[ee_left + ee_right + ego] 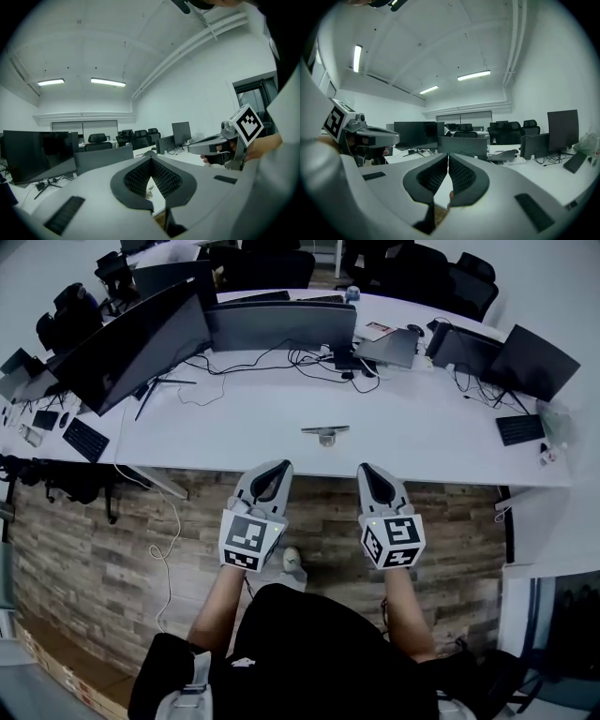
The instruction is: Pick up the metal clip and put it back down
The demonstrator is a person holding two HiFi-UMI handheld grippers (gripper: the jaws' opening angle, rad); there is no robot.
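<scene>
Hovering low in the head view, the left tool (pixel 279 466) has its jaws closed on nothing. Higher in the frame, between both tools, the metal clip (pixel 325 432) lies untouched on the white surface (pixel 422 427) near its front edge. Further right, the right tool (pixel 367 468) is likewise pinched together and empty.

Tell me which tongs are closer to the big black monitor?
Left. The left tongs sit down-right of the monitor; the right tongs are farther right, past the metal clip.
</scene>
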